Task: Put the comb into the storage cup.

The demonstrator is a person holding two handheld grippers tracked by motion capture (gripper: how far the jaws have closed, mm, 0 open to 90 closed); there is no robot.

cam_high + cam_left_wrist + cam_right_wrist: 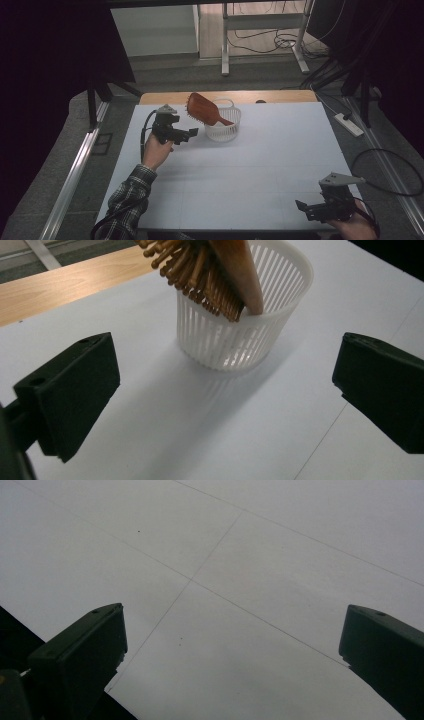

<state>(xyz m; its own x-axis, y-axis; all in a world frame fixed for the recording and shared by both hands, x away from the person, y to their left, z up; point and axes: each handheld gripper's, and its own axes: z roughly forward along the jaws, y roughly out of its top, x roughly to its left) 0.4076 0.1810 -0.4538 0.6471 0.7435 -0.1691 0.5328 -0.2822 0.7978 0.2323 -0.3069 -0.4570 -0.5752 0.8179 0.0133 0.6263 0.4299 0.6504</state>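
A wooden hairbrush [202,110] leans in a small white slatted basket [223,131] near the table's far edge, bristle head up and out to the left. In the left gripper view the hairbrush [210,275] and the basket [235,340] lie just ahead. My left gripper [190,135] hovers just left of the basket, open and empty; the same gripper [225,395] has its jaws wide apart. My right gripper [305,209] is at the table's near right corner, open, and in its own view the right gripper [230,655] has bare tabletop between the jaws.
The white table [250,165] has a strip of wooden edge [165,97] at the back. A power strip [348,124] and cables lie on the floor to the right. Metal rails [75,170] run along both sides.
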